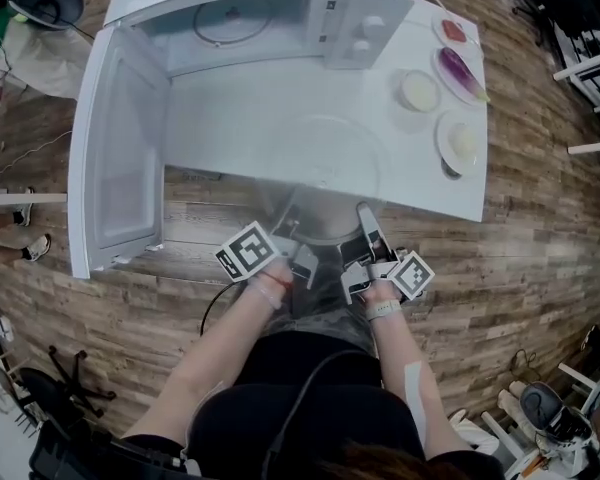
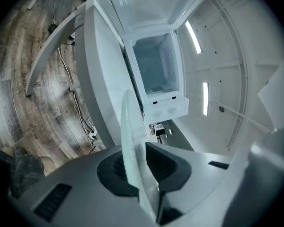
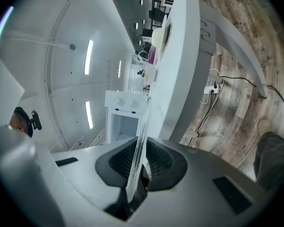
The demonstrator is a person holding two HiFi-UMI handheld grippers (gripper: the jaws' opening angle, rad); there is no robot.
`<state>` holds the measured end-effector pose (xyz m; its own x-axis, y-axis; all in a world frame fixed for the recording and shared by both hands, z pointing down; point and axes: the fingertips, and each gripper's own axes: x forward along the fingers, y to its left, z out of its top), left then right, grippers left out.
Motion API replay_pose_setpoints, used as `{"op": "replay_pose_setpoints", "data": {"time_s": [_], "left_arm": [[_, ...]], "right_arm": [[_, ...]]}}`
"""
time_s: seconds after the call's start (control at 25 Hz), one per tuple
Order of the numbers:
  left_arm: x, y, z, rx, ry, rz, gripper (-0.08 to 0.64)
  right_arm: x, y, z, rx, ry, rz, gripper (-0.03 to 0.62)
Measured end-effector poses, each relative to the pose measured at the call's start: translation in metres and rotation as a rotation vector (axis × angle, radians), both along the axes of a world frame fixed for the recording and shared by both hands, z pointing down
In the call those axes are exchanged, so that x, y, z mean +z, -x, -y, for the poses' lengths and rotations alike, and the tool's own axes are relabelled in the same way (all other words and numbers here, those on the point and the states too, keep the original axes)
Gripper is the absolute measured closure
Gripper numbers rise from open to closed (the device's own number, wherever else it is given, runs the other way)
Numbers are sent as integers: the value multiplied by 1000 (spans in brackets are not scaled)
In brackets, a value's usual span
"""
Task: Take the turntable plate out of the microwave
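Left claw (image 1: 300,260) and right claw (image 1: 364,238) each clamp the plate's (image 1: 325,153) near rim; it lies ahead of me over the desk (image 1: 220,118), outside the microwave (image 1: 365,23).

Person in black top (image 1: 280,408), wristbands (image 1: 383,310); grey left gripper (image 1: 292,238) and right gripper (image 1: 365,230) bear black ribbed pads (image 2: 163,164), black-and-white marker cubes (image 1: 248,251); black cable (image 1: 298,398) at six o'clock.

Clear glass turntable plate (image 1: 325,168): round, prob. about level, centre frame, fully out of microwave (image 1: 270,18). Microwave white, upper centre, door swung open to frame left.
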<state>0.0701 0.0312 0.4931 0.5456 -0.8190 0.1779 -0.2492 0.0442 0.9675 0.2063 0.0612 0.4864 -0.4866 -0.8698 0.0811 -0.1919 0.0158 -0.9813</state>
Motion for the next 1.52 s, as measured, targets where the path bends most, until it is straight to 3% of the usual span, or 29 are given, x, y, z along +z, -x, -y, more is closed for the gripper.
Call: {"op": "replay_pose_setpoints", "data": {"time_s": [0.76,1.0,1.24,1.52], "left_arm": [[15,-9,-5,10,41,-27,505],[15,-12,-4,36,16,-47,505],[12,-21,-8,45,28,-165,505],[13,-38,-23,200,35,-251,505]], "right_arm": [[11,-10,-3,49,15,67,549],[13,-13,0,75,16,80,554],[13,-17,4,98,8,89,554],[14,-20,14,107,3,78,554]]}}
